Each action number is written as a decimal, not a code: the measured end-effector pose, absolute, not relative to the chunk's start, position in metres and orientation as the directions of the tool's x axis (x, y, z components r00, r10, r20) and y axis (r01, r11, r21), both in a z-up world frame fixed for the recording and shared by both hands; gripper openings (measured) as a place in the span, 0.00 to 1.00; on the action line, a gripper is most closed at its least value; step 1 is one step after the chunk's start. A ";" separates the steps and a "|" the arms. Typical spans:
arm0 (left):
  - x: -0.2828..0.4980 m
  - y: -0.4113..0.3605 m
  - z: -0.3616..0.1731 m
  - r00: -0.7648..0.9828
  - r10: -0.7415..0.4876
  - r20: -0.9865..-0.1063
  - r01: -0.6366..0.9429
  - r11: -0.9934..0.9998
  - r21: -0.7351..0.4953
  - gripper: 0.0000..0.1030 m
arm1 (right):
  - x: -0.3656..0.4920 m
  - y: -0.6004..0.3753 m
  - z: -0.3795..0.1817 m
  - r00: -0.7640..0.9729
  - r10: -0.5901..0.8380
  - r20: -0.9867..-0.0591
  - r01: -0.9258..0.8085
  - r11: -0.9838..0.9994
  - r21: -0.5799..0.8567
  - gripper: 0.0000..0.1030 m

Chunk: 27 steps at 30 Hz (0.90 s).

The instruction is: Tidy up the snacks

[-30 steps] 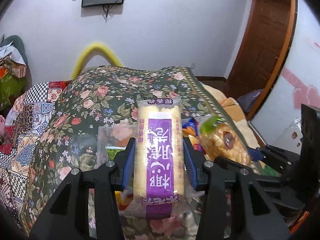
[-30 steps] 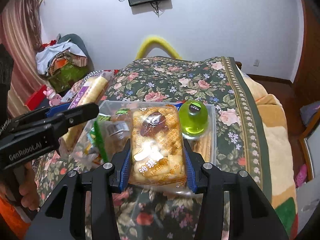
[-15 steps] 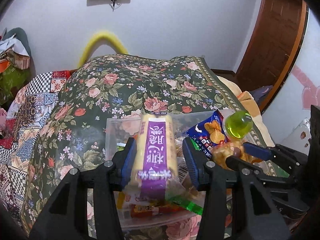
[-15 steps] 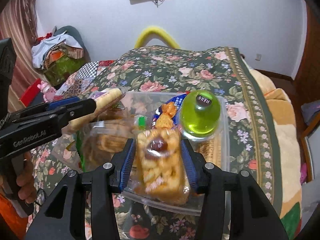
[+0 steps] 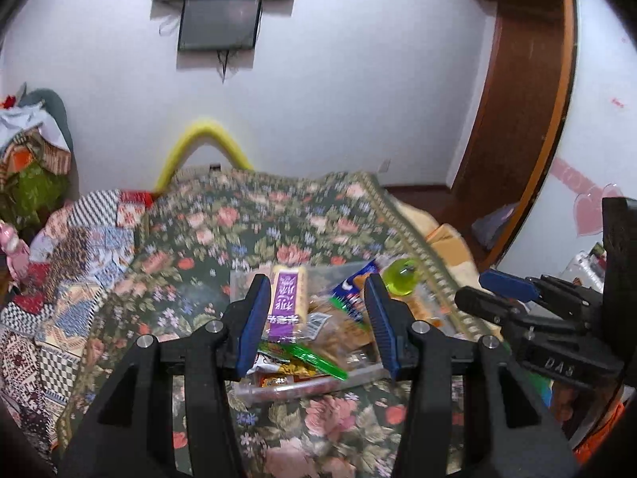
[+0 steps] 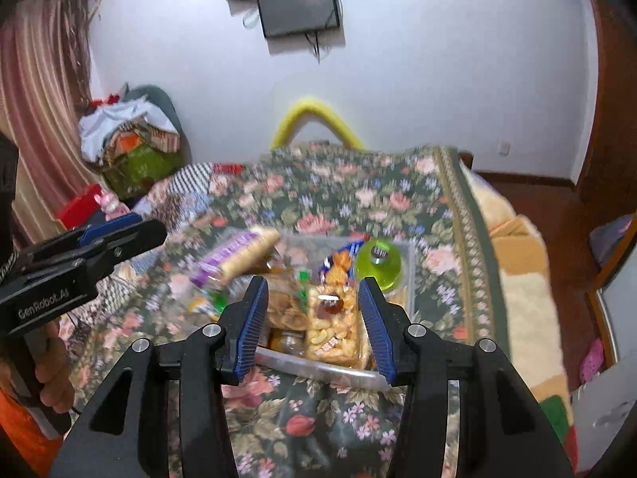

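Item: clear bin (image 5: 254,392) of snacks, which sat on the floral quilt (image 5: 223,231) near its close edge.

Contents, as you saw them: a yellow roll pack with a purple label (image 5: 287,296) lay propped on the pile at the bin's left side. A caramel-puff pack (image 6: 332,326) lay at the front right, inside the wall. A blue chip bag (image 6: 338,265) stood behind it. A green jelly cup (image 6: 378,265) sat in the far right corner. A green-striped wrapper (image 5: 314,358) crossed the front of the heap. The lower packets were too blurred to sort.

Your left gripper (image 5: 316,326) hung above the bin, jaws parted and gripping nothing; the roll pack showed between them but lay down in the bin, clear of the pads.

Your right gripper (image 6: 314,324) likewise hung over the front right, jaws parted and empty, the puff pack below and untouched.

Your hand (image 6: 53,362) showed on the left gripper's handle.

Surroundings: patchwork blanket (image 5: 59,271) at the left, yellow arch (image 5: 203,147) behind the bed, screen (image 5: 219,24) on the wall.
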<state>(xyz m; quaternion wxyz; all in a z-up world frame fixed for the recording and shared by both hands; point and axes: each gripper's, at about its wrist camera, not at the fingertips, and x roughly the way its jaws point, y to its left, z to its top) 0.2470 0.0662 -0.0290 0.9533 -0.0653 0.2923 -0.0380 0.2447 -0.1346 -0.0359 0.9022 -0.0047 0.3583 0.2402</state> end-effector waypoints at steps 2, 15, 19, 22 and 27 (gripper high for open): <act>0.225 0.063 -0.011 0.850 -0.112 -0.515 0.041 0.988 -0.146 0.47 | 0.229 -0.140 -0.017 0.656 0.435 -0.617 -0.440 0.884 0.156 0.43; 0.107 0.036 0.055 0.953 -0.054 -0.298 0.035 0.997 -0.070 0.79 | 0.118 -0.166 0.068 0.813 0.431 -0.391 -0.430 0.898 0.094 0.83; 0.089 0.033 0.059 0.961 -0.051 -0.273 0.030 0.996 -0.080 0.88 | 0.102 -0.167 0.072 0.830 0.422 -0.365 -0.422 0.903 0.084 0.93; 0.080 0.031 0.058 0.965 -0.035 -0.261 0.016 0.997 -0.075 0.95 | 0.095 -0.169 0.071 0.839 0.418 -0.350 -0.417 0.905 0.081 1.00; 0.068 0.029 0.054 0.964 -0.024 -0.264 0.004 0.997 -0.074 0.99 | 0.082 -0.171 0.066 0.839 0.414 -0.352 -0.419 0.906 0.066 1.00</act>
